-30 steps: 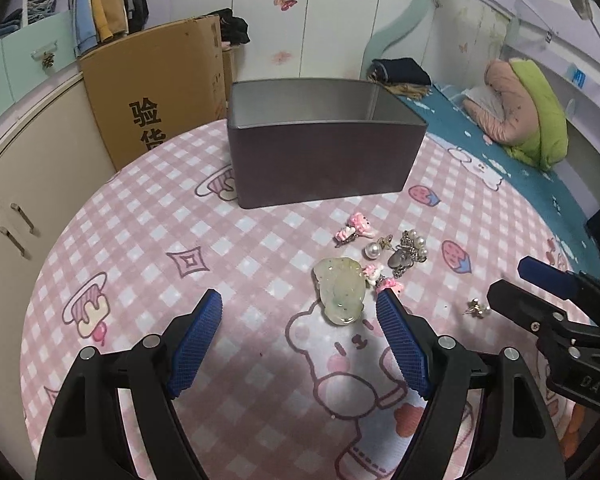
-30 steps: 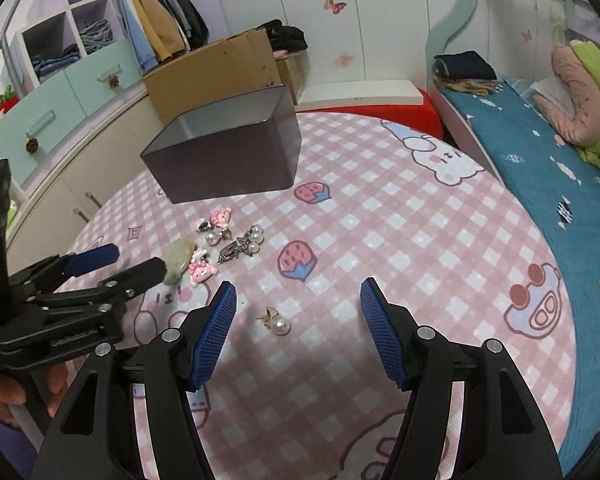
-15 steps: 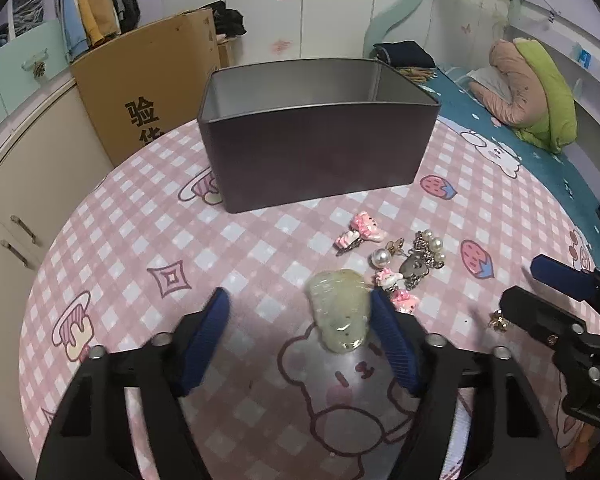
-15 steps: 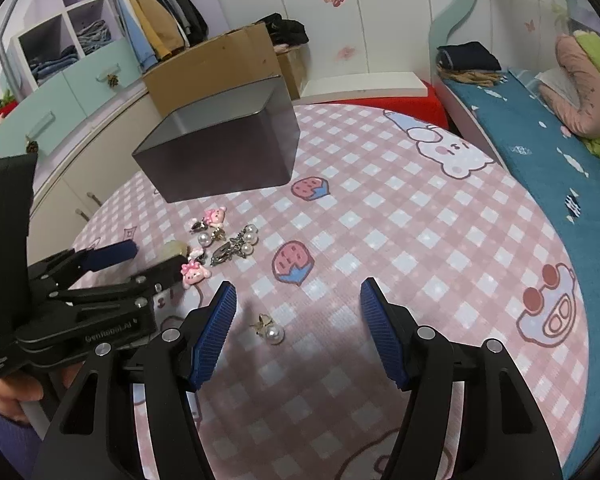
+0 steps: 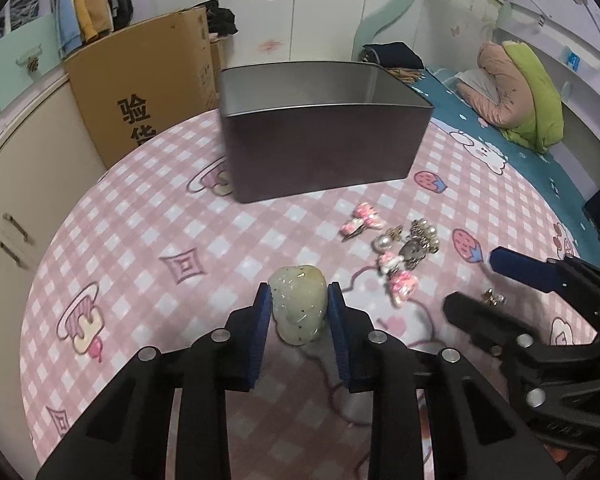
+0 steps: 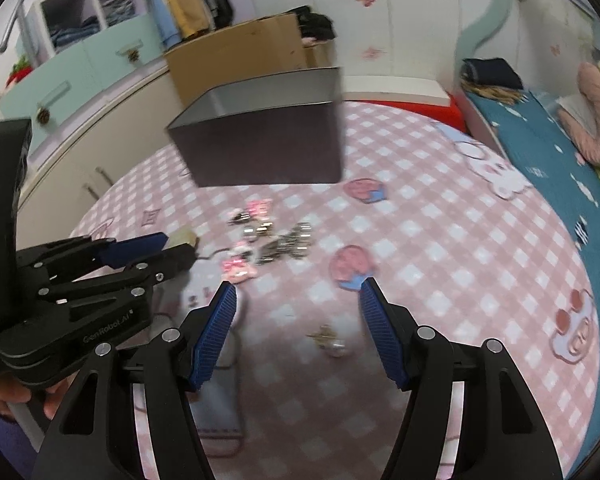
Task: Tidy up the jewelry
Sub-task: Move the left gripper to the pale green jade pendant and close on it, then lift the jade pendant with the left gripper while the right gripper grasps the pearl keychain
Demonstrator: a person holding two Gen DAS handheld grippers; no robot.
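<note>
The left tongs (image 5: 299, 308) are closing on one pale green stone pendant (image 5: 298, 304), and the blue pads (image 5: 263, 320) are pressing against both of its sides as it is lying on the pink checked surface (image 5: 140, 240). At about 2 o'clock from the pendant, a loose cluster of jewelry is sitting: three small pink bow pieces, one (image 5: 362, 222) at the far edge of the cluster and two (image 5: 398, 276) nearer, one pearl bead (image 5: 382, 243), and one tangled silver piece with pearls (image 5: 420, 242). One open dark box (image 5: 320, 160) is standing at 12 o'clock, well apart from the pendant. One cardboard carton (image 5: 140, 88) is standing off the surface at 10 o'clock.

The right tongs (image 6: 296, 320) are hovering released, with nothing gripped between the blue pads (image 6: 216, 332). One pearl earring (image 6: 330, 340) is lying on the surface between them, touching neither pad; the picture is blurred here. In the right wrist view, the left tongs are reaching in from 9 o'clock, with a hand (image 6: 16, 396) holding their grip low at the edge.
</note>
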